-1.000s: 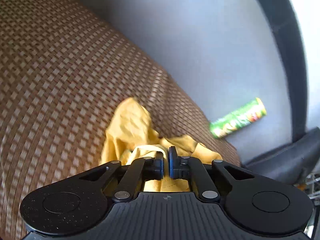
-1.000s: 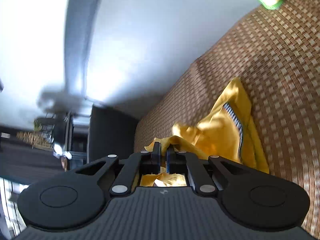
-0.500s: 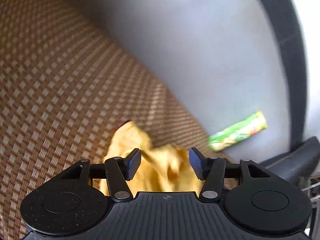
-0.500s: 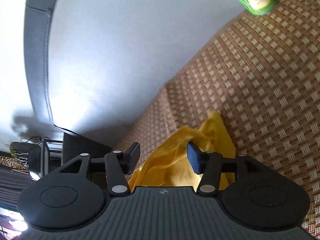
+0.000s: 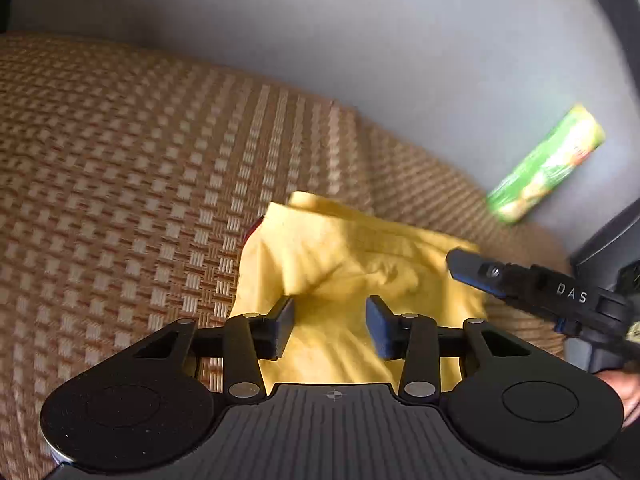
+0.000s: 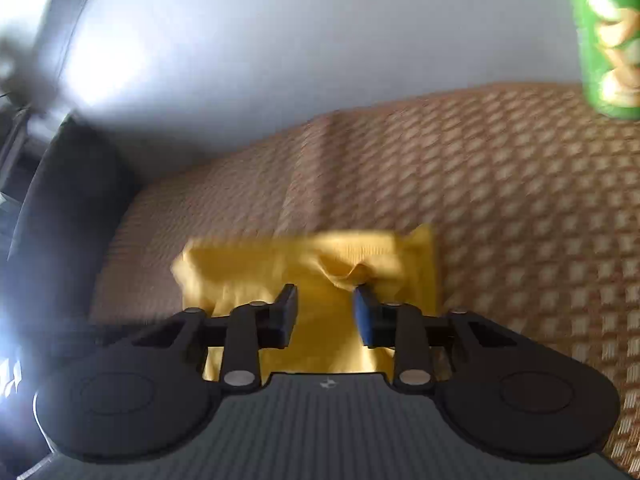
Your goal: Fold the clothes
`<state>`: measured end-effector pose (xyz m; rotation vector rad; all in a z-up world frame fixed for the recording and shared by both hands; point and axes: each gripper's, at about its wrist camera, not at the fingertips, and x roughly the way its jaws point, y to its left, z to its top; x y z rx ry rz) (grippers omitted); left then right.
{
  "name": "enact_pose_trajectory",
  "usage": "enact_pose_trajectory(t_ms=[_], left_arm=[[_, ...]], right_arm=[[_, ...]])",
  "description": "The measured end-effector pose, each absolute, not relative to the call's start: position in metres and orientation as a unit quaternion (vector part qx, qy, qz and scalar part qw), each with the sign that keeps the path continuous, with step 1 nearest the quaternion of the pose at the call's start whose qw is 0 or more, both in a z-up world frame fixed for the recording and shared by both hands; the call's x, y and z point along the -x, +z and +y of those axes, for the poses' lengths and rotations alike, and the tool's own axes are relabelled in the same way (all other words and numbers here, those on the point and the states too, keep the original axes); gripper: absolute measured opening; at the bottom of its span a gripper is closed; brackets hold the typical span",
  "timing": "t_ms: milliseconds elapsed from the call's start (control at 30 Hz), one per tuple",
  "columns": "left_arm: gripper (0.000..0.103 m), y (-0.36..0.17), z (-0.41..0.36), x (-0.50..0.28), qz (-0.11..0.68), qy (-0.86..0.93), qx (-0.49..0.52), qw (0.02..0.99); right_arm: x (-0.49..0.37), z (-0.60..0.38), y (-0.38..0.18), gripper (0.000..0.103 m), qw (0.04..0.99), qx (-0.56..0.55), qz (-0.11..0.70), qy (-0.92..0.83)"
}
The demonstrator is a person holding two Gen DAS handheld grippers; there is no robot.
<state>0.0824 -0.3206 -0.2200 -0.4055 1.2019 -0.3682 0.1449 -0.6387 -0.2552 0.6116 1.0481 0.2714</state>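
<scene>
A yellow garment (image 5: 352, 264) lies folded in a rough rectangle on the brown woven mat (image 5: 120, 160). It also shows in the right wrist view (image 6: 312, 264), with a small raised pucker near its right side. My left gripper (image 5: 329, 307) is open and empty, just above the near part of the garment. My right gripper (image 6: 325, 294) is open and empty over the garment's near edge. One finger of the right gripper (image 5: 480, 274) reaches in from the right in the left wrist view.
A green chip can (image 5: 544, 166) lies on the mat's far right against the grey wall; it shows in the right wrist view (image 6: 610, 40) at top right. A dark chair (image 6: 48, 220) stands left of the mat.
Both grippers were shut on the yellow garment one second ago; both opened and let it go. The garment now lies flat on the mat and both grippers have drawn back.
</scene>
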Motion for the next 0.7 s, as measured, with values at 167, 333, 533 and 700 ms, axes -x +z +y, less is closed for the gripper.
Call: enact_pose_trajectory(t_ms=[167,333,533,700], left_arm=[[0.074,-0.197,-0.282,-0.016,0.550,-0.178,0.171,0.798],[0.073,-0.230,-0.280,0.014,0.588,-0.154,0.195,0.769],[0.073,-0.247,-0.290,0.015,0.595,-0.152,0.200,0.763],[0.024,-0.241,-0.285,0.006,0.604,-0.154,0.206,0.754]], right_arm=[[-0.082,-0.651,-0.216,0.051,0.837,-0.279,0.446,0.153],[-0.008,-0.649,-0.234,0.054,0.816,-0.259,0.500,0.135],[0.014,-0.648,-0.262,0.055,0.794,-0.318,0.509,0.094],[0.005,-0.647,-0.271,0.010,0.771,-0.358,0.516,0.102]])
